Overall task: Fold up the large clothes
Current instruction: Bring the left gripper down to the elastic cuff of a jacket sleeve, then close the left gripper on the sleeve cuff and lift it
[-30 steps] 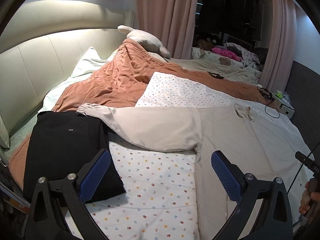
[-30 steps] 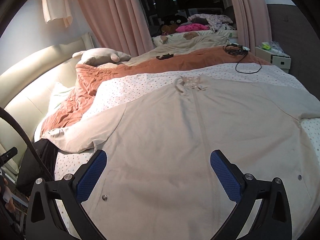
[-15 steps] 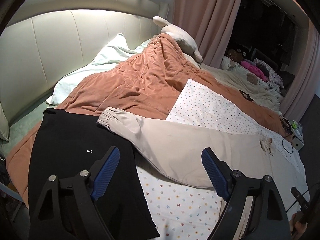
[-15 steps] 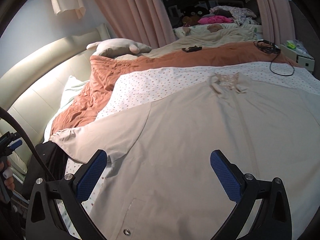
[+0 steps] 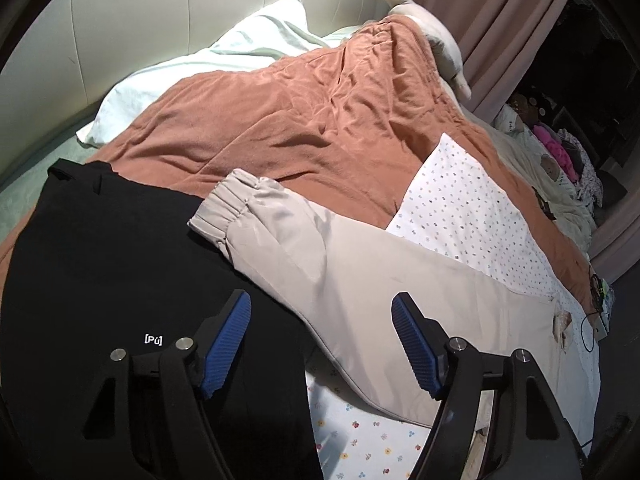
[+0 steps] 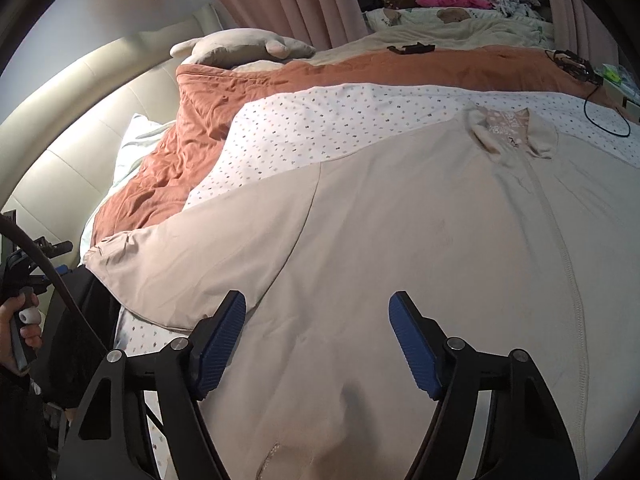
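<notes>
Jacket (image 6: pixel 400 248): beige, collar lining patterned. Sheet (image 6: pixel 320 120): white with small multicoloured dots; blanket (image 5: pixel 300 120): rust orange; folded garment (image 5: pixel 100 260): black with a small white logo. Pads (image 5: pixel 226 344): blue; curtain (image 6: pixel 280 0): pink.

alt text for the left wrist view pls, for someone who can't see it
A beige jacket sleeve with an elastic cuff lies across a bed, its cuff end resting on a folded black garment. The left gripper hovers over where they meet, its jaws closing with nothing pinched yet. Behind lie a rumpled rust-orange blanket and a white pillow.
</notes>
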Demonstrator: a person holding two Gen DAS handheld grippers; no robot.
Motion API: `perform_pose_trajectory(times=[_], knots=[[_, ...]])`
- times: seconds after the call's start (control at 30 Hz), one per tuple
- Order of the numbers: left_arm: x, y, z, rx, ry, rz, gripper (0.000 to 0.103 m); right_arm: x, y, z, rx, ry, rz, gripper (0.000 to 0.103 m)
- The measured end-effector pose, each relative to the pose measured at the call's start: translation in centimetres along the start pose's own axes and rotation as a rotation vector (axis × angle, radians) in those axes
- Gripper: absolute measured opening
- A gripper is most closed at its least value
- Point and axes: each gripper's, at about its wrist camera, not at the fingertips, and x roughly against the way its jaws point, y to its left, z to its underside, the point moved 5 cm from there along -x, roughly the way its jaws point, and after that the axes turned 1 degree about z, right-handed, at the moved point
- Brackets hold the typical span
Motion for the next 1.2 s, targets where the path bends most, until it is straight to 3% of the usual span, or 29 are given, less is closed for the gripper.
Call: perform_pose_trajectory(times=[0.1,0.2,0.23,0.3,0.37,0.47,0.83,1.03,1.2], knots=[[-2.6,1.0,-0.2,0.033,0.038,-0.021,0.074,-1.7,0.1,-0.6,-0.01,0.033,-0.017,0.052],[-4.9,1.7,-0.5,0.073,0.069,-0.014,0.071,-3.7,0.5,-1.0,-0.028,0.064,-0.039,0.045],[-5.5,1.9,-0.8,0.079,0.072,-0.019,0.064,-4.4,0.6,-1.1,-0.033,0.075,-0.05,0.042],[-6.3,2.3,-1.3,0.085,0.076,-0.046,0.017,-5.8,1.2,-1.2,-0.041,0.098,-0.08,0.032],[-6.2,2.4,-1.8,0.098,0.066,-0.033,0.008,-6.9,1.3,-1.1,-0.058,0.121,-0.104,0.026],[-4.3,0.7,-2.7,0.029,0.011,-0.033,0.007,-8.3,1.4,-0.8,-0.083,0.146,-0.144,0.023],[5.2,-8.9,-5.5,-0.151,-0.146,0.109,0.005,-14.5,2.2,1.3,-0.191,0.301,-0.323,0.019],[9.7,-15.2,-5.8,-0.225,-0.175,0.178,0.005,-14.6,2.5,0.3,-0.165,0.319,-0.361,0.019],[12.4,-20.0,-5.5,-0.283,-0.196,0.23,0.005,-12.5,1.6,-1.0,-0.155,0.29,-0.311,0.019]])
